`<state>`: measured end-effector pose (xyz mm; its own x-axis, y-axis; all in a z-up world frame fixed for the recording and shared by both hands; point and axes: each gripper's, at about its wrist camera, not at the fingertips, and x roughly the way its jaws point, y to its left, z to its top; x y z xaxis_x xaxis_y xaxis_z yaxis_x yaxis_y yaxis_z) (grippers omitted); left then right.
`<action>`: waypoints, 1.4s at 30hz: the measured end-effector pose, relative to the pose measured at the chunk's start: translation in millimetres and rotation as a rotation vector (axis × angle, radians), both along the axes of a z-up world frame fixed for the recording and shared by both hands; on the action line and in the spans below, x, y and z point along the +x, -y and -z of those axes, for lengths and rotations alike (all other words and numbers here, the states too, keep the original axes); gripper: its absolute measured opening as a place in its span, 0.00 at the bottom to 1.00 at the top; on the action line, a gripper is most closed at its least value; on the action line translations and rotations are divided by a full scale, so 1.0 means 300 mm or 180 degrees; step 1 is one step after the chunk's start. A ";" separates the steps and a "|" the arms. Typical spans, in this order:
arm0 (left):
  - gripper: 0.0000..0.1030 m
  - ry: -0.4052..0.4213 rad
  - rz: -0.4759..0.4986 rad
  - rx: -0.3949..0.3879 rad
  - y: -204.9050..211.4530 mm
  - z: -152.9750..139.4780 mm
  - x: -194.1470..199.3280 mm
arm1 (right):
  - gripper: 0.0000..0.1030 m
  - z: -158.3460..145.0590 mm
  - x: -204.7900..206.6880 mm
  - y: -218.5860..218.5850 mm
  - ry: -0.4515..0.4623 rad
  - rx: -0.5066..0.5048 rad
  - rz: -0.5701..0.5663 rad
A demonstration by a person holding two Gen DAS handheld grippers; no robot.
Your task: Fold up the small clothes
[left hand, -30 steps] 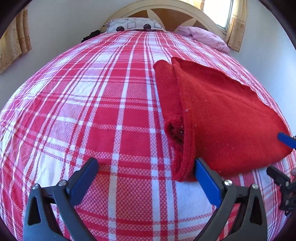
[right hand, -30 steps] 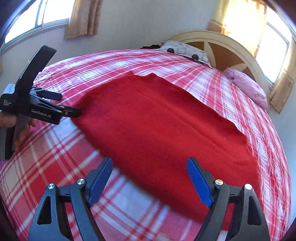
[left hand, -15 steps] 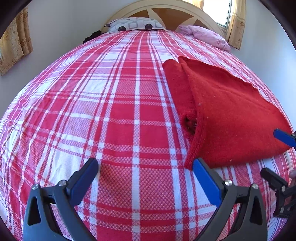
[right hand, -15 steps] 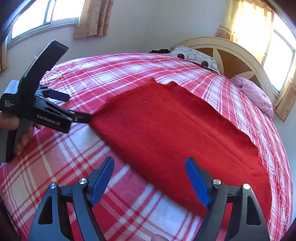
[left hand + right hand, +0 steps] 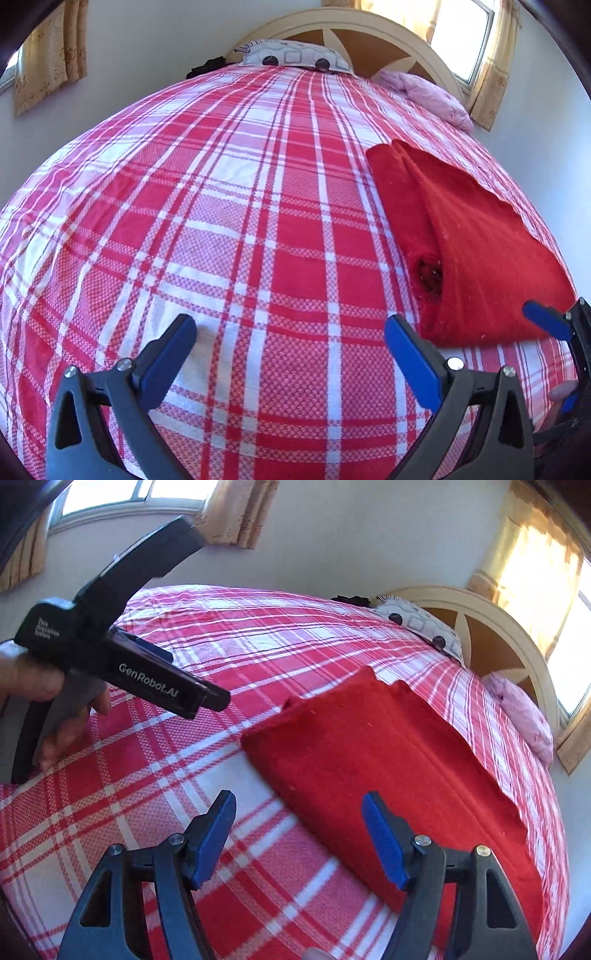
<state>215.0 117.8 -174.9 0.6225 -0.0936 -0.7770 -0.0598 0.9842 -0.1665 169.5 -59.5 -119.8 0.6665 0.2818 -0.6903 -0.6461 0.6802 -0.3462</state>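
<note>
Folded red garment [image 5: 476,243] — right of frame, on plaid bedspread [image 5: 221,221]. Left gripper [image 5: 290,341] — jaws wide, empty. Right gripper [image 5: 299,829] — jaws apart, just been closing, nothing gripped.

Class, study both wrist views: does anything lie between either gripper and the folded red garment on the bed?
Nothing visible does. Only bare plaid bedspread separates the left gripper and the right gripper from the red garment; both sets of jaws are empty.

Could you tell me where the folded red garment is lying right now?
The folded red garment lies flat on the plaid bedspread, right of centre in the left wrist view, short of the pink pillow, just beyond both open grippers.
</note>
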 end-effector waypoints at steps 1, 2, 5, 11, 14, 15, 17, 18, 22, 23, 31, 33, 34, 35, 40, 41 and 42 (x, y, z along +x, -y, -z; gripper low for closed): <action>1.00 -0.0004 0.0010 0.0027 0.006 0.002 0.002 | 0.69 0.003 0.000 -0.014 0.0034 -0.0028 -0.0008; 1.00 -0.0008 0.0021 0.0055 0.012 0.003 0.003 | 0.69 0.005 0.001 -0.026 0.0059 -0.0045 -0.0019; 1.00 0.0005 0.0035 -0.0010 0.001 0.002 0.003 | 0.69 0.022 0.005 -0.081 0.0228 -0.0182 -0.0039; 1.00 0.0084 0.0014 -0.0316 -0.044 0.000 -0.001 | 0.68 0.068 0.022 -0.144 0.0489 -0.0513 0.0043; 1.00 0.0091 0.0013 -0.0341 -0.044 -0.003 0.000 | 0.55 0.072 0.043 -0.145 0.0437 -0.0549 0.0085; 1.00 0.0095 0.0012 -0.0361 -0.046 -0.004 0.000 | 0.43 0.072 0.056 -0.143 0.0401 -0.0556 0.0121; 1.00 0.0110 0.0009 -0.0448 -0.058 -0.010 -0.001 | 0.22 0.075 0.077 -0.131 0.0284 -0.0525 0.0181; 1.00 0.0127 0.0043 -0.0529 -0.065 -0.017 0.005 | 0.19 0.076 0.080 -0.121 0.0263 -0.0485 0.0203; 1.00 0.0173 0.0166 -0.0657 -0.076 -0.057 0.078 | 0.17 0.080 0.072 -0.108 0.0253 -0.0374 0.0198; 1.00 0.0188 0.0228 -0.0731 -0.071 -0.068 0.108 | 0.17 0.082 0.072 -0.107 0.0250 -0.0364 0.0204; 0.99 -0.0079 0.0622 -0.1015 0.061 -0.068 0.410 | 0.17 0.099 0.047 -0.119 0.0362 -0.0414 0.0199; 0.98 -0.0150 0.0708 -0.1085 0.092 -0.061 0.477 | 0.17 0.104 0.038 -0.122 0.0377 -0.0477 0.0188; 0.98 -0.0172 0.0731 -0.1099 0.100 -0.059 0.494 | 0.17 0.105 0.037 -0.123 0.0390 -0.0488 0.0187; 0.97 -0.0207 0.0741 -0.1096 0.114 -0.054 0.525 | 0.17 0.107 0.034 -0.125 0.0405 -0.0500 0.0187; 0.92 -0.0289 0.0878 -0.0984 0.169 -0.037 0.588 | 0.17 0.107 0.033 -0.124 0.0375 -0.0454 0.0186; 0.88 -0.0285 0.0933 -0.0956 0.179 -0.041 0.591 | 0.17 0.104 0.040 -0.121 0.0359 -0.0434 0.0185; 0.83 -0.0285 0.0965 -0.0940 0.183 -0.042 0.591 | 0.17 0.103 0.042 -0.119 0.0354 -0.0421 0.0186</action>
<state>392.2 63.1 -162.3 0.4640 -0.4883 -0.7391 0.1976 0.8704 -0.4510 182.2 -23.8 -150.6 0.7533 0.1518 -0.6399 -0.5595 0.6592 -0.5023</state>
